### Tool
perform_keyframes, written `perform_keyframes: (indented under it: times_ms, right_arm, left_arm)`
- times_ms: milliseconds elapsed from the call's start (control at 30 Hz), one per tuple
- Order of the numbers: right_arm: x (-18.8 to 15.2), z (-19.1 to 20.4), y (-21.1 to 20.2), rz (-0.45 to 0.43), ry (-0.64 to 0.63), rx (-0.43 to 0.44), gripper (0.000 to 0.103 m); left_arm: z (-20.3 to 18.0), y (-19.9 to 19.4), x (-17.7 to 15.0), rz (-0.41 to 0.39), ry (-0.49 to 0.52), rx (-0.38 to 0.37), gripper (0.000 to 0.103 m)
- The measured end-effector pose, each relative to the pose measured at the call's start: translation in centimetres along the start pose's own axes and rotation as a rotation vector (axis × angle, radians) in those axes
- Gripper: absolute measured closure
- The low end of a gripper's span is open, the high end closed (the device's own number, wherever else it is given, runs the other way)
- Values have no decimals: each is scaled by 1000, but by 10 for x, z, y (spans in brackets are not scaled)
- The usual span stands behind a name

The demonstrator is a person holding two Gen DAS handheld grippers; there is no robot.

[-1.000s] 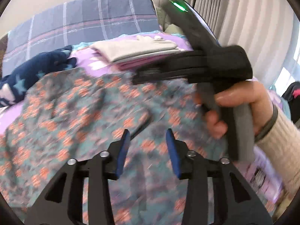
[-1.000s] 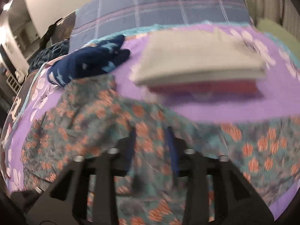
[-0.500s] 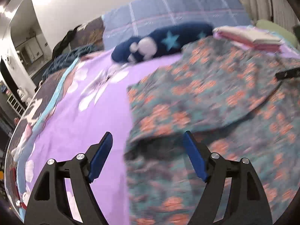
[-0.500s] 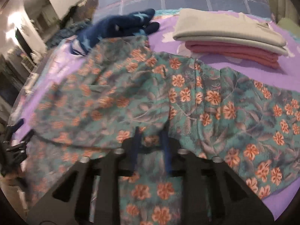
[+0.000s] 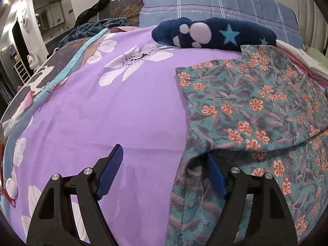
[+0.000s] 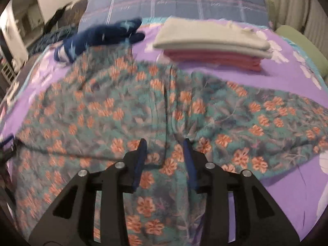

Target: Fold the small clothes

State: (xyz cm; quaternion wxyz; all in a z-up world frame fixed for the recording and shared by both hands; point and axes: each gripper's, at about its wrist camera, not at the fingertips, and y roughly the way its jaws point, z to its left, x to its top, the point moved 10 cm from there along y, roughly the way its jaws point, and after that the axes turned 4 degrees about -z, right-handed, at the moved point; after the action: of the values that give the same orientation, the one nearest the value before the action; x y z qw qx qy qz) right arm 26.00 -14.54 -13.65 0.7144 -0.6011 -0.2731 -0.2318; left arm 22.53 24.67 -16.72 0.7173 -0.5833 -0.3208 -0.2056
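two tools hovered over one soft floral garment (image 5: pixel 256 110) of teal cloth printed with orange flowers, spread partly doubled on the smooth purple bedsheet (image 5: pixel 106 110). the left tool (image 5: pixel 164 170) stood spread wide, gripping nothing, its right blue pad tucked under a raised fold at the garment's edge and its left pad over bare sheet. the right tool (image 6: pixel 165 155) was parted too, pads either side of a wrinkled seam in the garment (image 6: pixel 143 110), not pinching it. at about one o'clock from the right tool lay a flat folded stack (image 6: pixel 213 47), cream over pink. a plush navy star-patterned bundle (image 5: pixel 213 33) lay at twelve o'clock of the left tool, before a blue plaid pillow (image 5: pixel 215 6).
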Motion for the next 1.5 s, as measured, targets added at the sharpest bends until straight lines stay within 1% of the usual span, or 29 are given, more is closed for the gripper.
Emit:
perform_keyframes:
  times_ms: [67,133,233,267,333,367,433,467,500,533,567,667,767,867,900,933,967,1000,1033,1100,1133,1200,1267,1300,1333,1367,1400,1433,1500]
  right_arm:
    - [18,27,-4,-29,-36,48,61]
    - [29,55,0,-28,-82,86,61]
    - [39,110,14,-20,-160,172,61]
    - [41,135,22,-9,-192,206,62]
    - [43,175,33,10,-231,271,67]
    - [43,204,38,32,-255,329,71]
    - [43,257,41,80,-303,442,71]
    - [43,272,40,96,-321,472,71]
    - [41,297,44,121,-351,508,71]
    - [37,319,49,148,-386,525,71]
    - [34,335,53,164,-415,521,71]
    - [33,374,76,190,-466,473,58]
    - [33,391,99,208,-495,416,56]
    - [30,399,129,257,-501,355,57]
    - [27,399,138,260,-499,345,77]
    - [28,400,141,247,-497,333,92]
    - [31,401,142,232,-487,339,99]
    - [34,405,141,209,-458,364,100]
    - [37,409,139,188,-439,374,100]
    - [41,419,139,162,-415,387,101]
    - [42,424,141,156,-409,390,101]
    - [42,436,142,151,-410,427,103]
    - [42,438,144,152,-429,404,102]
    - [42,434,141,161,-425,394,97]
    - [44,427,134,155,-412,405,92]
    - [48,421,128,138,-405,406,84]
    - [54,406,114,101,-407,402,79]
    - [57,387,101,71,-415,398,79]
    - [57,349,81,44,-405,391,79]
  left_arm:
    - [-3,-4,-6,-1,-10,-1,25]
    - [-4,-5,-7,-10,-10,6,25]
    - [-7,-7,-7,-22,11,22,25]
    - [-8,-8,-8,-23,16,20,25]
    - [-11,-8,-8,-24,20,0,28]
    - [-12,-8,-8,-24,18,-11,31]
    - [-12,-8,-8,-22,6,-41,35]
    - [-12,-7,-8,-21,-3,-56,37]
    - [-11,-7,-9,-20,-15,-72,38]
    - [-11,-6,-9,-18,-26,-85,39]
    - [-10,-6,-10,-17,-38,-98,40]
    - [-8,-4,-12,-9,-75,-142,40]
    - [-7,-2,-13,-4,-100,-170,40]
    - [-7,-3,-13,-7,-106,-178,40]
    - [-8,-3,-13,-9,-107,-181,41]
    - [-8,-4,-13,-11,-111,-188,42]
    - [-8,-4,-13,-16,-116,-196,45]
    - [-8,-5,-13,-20,-121,-204,49]
    - [-8,-6,-13,-25,-125,-210,51]
    - [-6,-8,-12,-32,-141,-215,60]
    - [-4,-8,-12,-34,-150,-216,61]
    - [-2,-8,-12,-32,-170,-222,62]
    - [0,-8,-13,-29,-186,-230,62]
    - [0,-8,-13,-30,-192,-234,62]
    - [1,-8,-13,-30,-197,-236,62]
    - [2,-8,-14,-31,-203,-241,62]
    - [2,-9,-14,-31,-209,-246,62]
    - [3,-9,-15,-31,-218,-254,62]
    - [3,-8,-14,-28,-230,-266,62]
